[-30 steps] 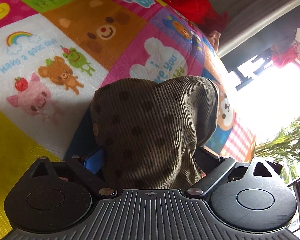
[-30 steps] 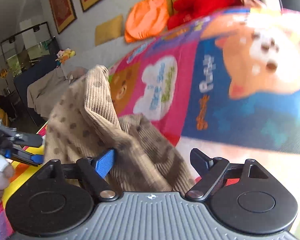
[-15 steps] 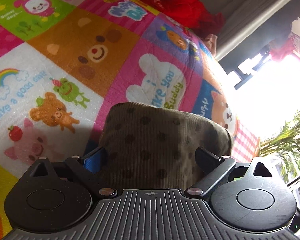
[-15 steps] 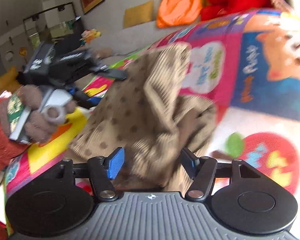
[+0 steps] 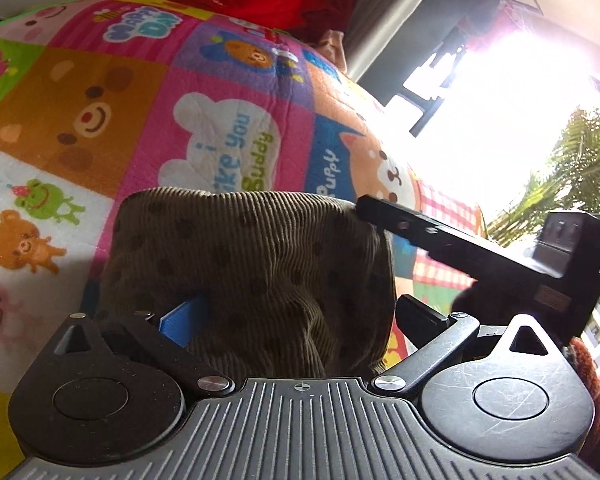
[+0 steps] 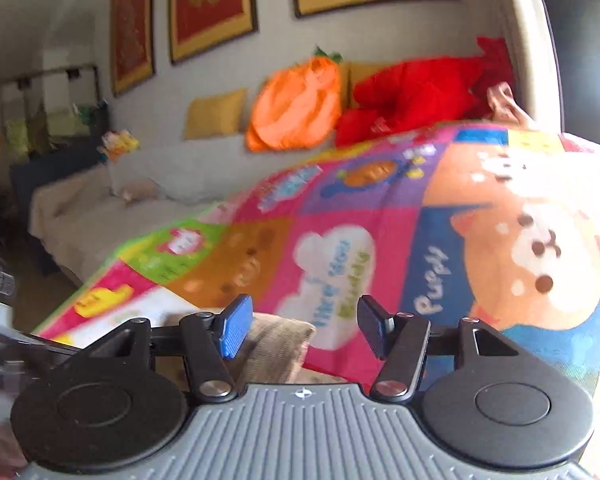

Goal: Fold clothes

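Playmat (image 5: 228,92) under garment (image 5: 260,264) between left claw (image 5: 296,316).

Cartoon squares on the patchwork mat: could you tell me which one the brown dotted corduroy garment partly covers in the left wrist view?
The pink square with the white "I like you Buddy" bear; the brown dotted corduroy garment overlaps its lower edge.

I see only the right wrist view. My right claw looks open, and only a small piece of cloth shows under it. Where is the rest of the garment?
Observer: The brown dotted garment is bunched between the fingers of the left claw, above the cartoon quilt.
Operator: Does the left claw pinch it?
Observer: No, its jaws stand wide apart.
Operator: Where is my claw against it?
Observer: In the left wrist view, a fingertip of the right claw meets the garment's far right corner.
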Motion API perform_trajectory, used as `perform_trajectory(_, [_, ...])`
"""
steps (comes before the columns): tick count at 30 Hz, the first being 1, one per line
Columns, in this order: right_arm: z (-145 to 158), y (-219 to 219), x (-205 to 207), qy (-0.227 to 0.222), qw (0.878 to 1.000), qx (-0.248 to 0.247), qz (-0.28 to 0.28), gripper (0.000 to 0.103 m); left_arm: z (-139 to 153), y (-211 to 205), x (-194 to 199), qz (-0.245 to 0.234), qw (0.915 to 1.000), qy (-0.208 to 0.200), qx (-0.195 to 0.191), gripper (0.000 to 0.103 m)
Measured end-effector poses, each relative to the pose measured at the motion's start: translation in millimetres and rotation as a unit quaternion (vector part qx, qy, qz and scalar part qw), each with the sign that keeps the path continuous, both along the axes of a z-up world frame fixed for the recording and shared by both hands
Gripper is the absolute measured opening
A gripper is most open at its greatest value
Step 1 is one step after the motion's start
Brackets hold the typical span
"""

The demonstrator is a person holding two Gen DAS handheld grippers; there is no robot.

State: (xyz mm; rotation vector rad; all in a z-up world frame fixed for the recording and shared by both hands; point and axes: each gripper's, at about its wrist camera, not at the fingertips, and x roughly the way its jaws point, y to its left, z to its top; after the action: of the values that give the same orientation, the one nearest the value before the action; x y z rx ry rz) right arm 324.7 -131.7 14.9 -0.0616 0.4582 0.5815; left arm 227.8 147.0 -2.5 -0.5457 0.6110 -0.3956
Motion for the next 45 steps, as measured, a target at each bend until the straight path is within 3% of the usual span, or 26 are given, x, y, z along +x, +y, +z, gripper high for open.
perform_trajectory(4, [-49,3,23,0.018,0.995,-0.097,-0.032,0.059,8,-3,3,-0.033,0.9993,-0.006,-0.019,0.102])
perform_trajectory(9, [-78,-2,24,0.032,0.992,-0.12,-0.035,0.059,37,4,4,-0.038,0.9976,-0.048,-0.031,0.102])
perform_trajectory(13, [-74,-3,18,0.027,0.992,-0.118,-0.031,0.062,22,9,40,-0.028,0.9979,-0.007,-0.059,0.102])
perform_trajectory(17, [-50,-16,4,0.004,0.995,-0.085,-0.048,0.076,5,11,70,-0.031,0.9937,0.03,-0.104,0.102])
perform_trajectory(20, [-22,-23,-11,-0.023,0.997,-0.061,-0.035,0.088,4,5,77,-0.03,0.9948,0.037,-0.09,0.102])
perform_trajectory(22, [-14,-19,-15,-0.008,0.999,-0.054,-0.006,0.094,3,2,81,-0.029,0.9954,0.041,-0.081,0.102])
perform_trajectory(25, [-22,-1,-21,0.018,0.998,-0.059,0.03,0.098,2,-4,88,-0.028,0.9962,0.047,-0.068,0.103])
perform_trajectory(27, [-38,17,-23,0.029,0.995,-0.088,0.036,0.103,1,-8,92,-0.028,0.9966,0.051,-0.059,0.103])
perform_trajectory(30, [-65,40,-23,0.041,0.99,-0.13,0.031,0.103,0,-9,90,-0.034,0.9968,0.052,-0.051,0.103])
perform_trajectory(33, [-69,40,-24,0.06,0.991,-0.12,0.022,0.103,-2,-5,88,-0.037,0.996,0.048,-0.065,0.103])
perform_trajectory(36, [-63,34,-20,0.109,0.987,-0.112,0.023,0.103,-3,0,86,-0.037,0.995,0.047,-0.08,0.103])
perform_trajectory(39, [-41,17,-29,0.071,0.995,-0.071,0.014,0.103,-5,7,86,-0.035,0.9931,0.047,-0.101,0.103])
perform_trajectory(42, [-22,6,-30,0.015,0.998,-0.056,-0.034,0.103,-6,11,88,-0.032,0.9914,0.048,-0.118,0.103])
perform_trajectory(45, [-29,15,-12,0.015,0.994,-0.09,-0.057,0.103,-5,8,88,-0.032,0.9921,0.048,-0.112,0.103])
